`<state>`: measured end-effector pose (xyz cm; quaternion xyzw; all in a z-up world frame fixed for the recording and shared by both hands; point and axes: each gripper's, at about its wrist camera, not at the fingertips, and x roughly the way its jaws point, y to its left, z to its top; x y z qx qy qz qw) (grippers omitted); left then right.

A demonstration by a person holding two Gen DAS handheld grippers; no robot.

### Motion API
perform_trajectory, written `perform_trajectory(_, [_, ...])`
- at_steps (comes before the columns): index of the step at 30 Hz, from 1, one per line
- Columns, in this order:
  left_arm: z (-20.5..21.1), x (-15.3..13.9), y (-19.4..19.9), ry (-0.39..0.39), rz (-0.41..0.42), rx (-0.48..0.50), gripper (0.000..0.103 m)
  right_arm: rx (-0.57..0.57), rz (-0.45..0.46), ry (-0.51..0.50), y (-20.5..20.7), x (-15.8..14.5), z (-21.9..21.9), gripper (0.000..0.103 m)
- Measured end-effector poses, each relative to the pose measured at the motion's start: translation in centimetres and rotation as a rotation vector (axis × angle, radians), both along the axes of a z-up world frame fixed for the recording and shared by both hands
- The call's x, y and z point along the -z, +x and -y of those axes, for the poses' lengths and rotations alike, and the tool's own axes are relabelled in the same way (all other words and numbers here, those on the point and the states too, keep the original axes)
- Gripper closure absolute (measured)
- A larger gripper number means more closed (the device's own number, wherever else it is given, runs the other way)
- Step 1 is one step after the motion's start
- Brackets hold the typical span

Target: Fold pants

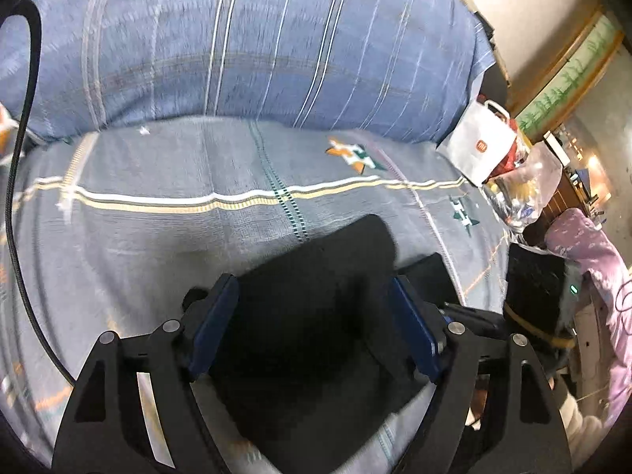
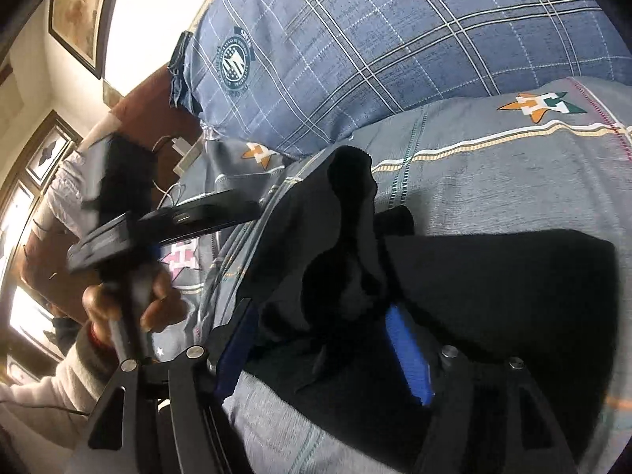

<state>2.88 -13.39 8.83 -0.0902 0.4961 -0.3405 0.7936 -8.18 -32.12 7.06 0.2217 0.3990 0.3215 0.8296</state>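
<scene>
Black pants point(image 1: 316, 296) lie bunched on the grey patterned bedsheet point(image 1: 158, 166). My left gripper point(image 1: 312, 312) stands open over them; its blue pads point(image 1: 215, 316) are spread wide, with the dark cloth lying between them and no pinch visible. In the right wrist view the pants point(image 2: 493, 276) spread to the right, with a raised, crumpled fold point(image 2: 347, 205) in the middle. My right gripper point(image 2: 322, 351) is open around that fold, its blue pad point(image 2: 407, 355) clear of the cloth. The left gripper point(image 2: 205, 213), blurred, reaches in from the left, held by a hand point(image 2: 130, 308).
A large blue plaid pillow point(image 1: 256, 39) lines the far side of the bed. A white paper bag point(image 1: 478, 146), clear plastic bags and purple cloth point(image 1: 592, 260) sit at the right. A black cable point(image 1: 23, 158) hangs at the left. White charger cords point(image 2: 177, 150) lie near the brown headboard.
</scene>
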Motion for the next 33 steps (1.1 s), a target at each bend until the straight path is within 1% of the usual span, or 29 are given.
perform_trajectory(3, [0.7, 0.8, 0.7, 0.006, 0.011, 0.036, 0.024, 0.019, 0.024, -0.005, 0.8, -0.1, -0.4, 0.038])
perform_trajectory(4, [1.1, 1.2, 1.0, 0.005, 0.009, 0.041, 0.024, 0.026, 0.030, 0.003, 1.0, -0.2, -0.4, 0.041])
perform_trajectory(5, [1.3, 1.5, 1.2, -0.008, -0.001, 0.039, 0.024, 0.033, 0.039, 0.002, 1.3, -0.3, -0.6, 0.054])
perform_trajectory(6, [1.2, 1.7, 1.4, -0.022, -0.017, 0.034, 0.025, 0.035, 0.047, -0.011, 1.7, -0.3, -0.9, 0.063])
perform_trajectory(7, [1.3, 1.8, 1.4, -0.032, -0.030, 0.032, 0.026, 0.040, 0.052, -0.033, 2.0, -0.4, -1.3, 0.079])
perform_trajectory(8, [1.5, 1.7, 1.4, -0.032, -0.036, 0.027, 0.028, 0.049, 0.058, -0.044, 2.2, -0.6, -1.4, 0.085])
perform_trajectory(10, [1.6, 0.8, 0.8, -0.037, -0.023, 0.021, 0.029, 0.067, 0.088, -0.045, 1.6, -1.6, -1.5, 0.087])
perform_trajectory(12, [1.8, -1.4, -0.2, -0.081, 0.014, 0.037, 0.029, 0.069, 0.155, -0.019, 0.3, -3.5, -1.1, 0.088])
perform_trajectory(13, [2.1, -2.2, -0.5, -0.090, 0.030, 0.043, 0.029, 0.076, 0.187, -0.017, -0.6, -4.7, -0.7, 0.089])
perform_trajectory(14, [2.6, -3.5, -1.1, -0.096, 0.063, 0.053, 0.029, 0.086, 0.211, -0.013, -1.3, -5.5, -0.1, 0.090])
perform_trajectory(16, [4.1, -5.6, -2.2, -0.106, 0.116, 0.088, 0.029, 0.123, 0.248, 0.019, -3.1, -7.0, 1.7, 0.092])
perform_trajectory(18, [5.6, -6.5, -2.9, -0.119, 0.138, 0.114, 0.029, 0.180, 0.268, 0.024, -5.1, -7.7, 4.0, 0.093])
perform_trajectory(19, [7.1, -6.4, -3.3, -0.119, 0.140, 0.138, 0.029, 0.215, 0.275, 0.019, -6.1, -7.7, 5.3, 0.096])
perform_trajectory(20, [8.1, -6.1, -3.6, -0.111, 0.136, 0.150, 0.029, 0.252, 0.268, 0.024, -7.0, -7.5, 6.7, 0.096])
perform_trajectory(23, [11.7, -3.6, -4.3, -0.072, 0.108, 0.186, 0.029, 0.357, 0.190, 0.027, -8.3, -5.1, 10.1, 0.096])
perform_trajectory(25, [12.9, -2.0, -4.3, -0.035, 0.080, 0.182, 0.029, 0.363, 0.113, 0.004, -8.2, -3.1, 10.7, 0.096])
perform_trajectory(26, [12.8, -1.7, -4.4, -0.029, 0.079, 0.175, 0.029, 0.346, 0.095, -0.005, -8.2, -2.6, 10.5, 0.096])
perform_trajectory(27, [12.5, -1.9, -4.4, -0.033, 0.089, 0.174, 0.029, 0.322, 0.096, 0.003, -8.2, -2.5, 10.1, 0.096])
perform_trajectory(28, [12.1, -2.2, -4.5, -0.034, 0.100, 0.172, 0.029, 0.300, 0.107, 0.018, -8.2, -2.6, 9.7, 0.091])
perform_trajectory(29, [11.6, -2.6, -4.4, -0.026, 0.112, 0.170, 0.029, 0.270, 0.120, 0.040, -8.0, -2.8, 9.3, 0.077])
perform_trajectory(30, [11.2, -2.9, -4.3, -0.019, 0.120, 0.170, 0.029, 0.241, 0.122, 0.064, -7.6, -2.8, 8.8, 0.066])
perform_trajectory(31, [10.5, -3.3, -4.1, 0.000, 0.127, 0.165, 0.029, 0.217, 0.119, 0.088, -7.2, -2.6, 8.8, 0.049])
perform_trajectory(32, [10.0, -3.6, -3.8, 0.017, 0.128, 0.158, 0.029, 0.197, 0.108, 0.106, -6.5, -2.4, 8.2, 0.046])
perform_trajectory(33, [9.3, -3.7, -3.3, 0.037, 0.125, 0.149, 0.028, 0.185, 0.096, 0.110, -6.1, -2.0, 7.7, 0.046])
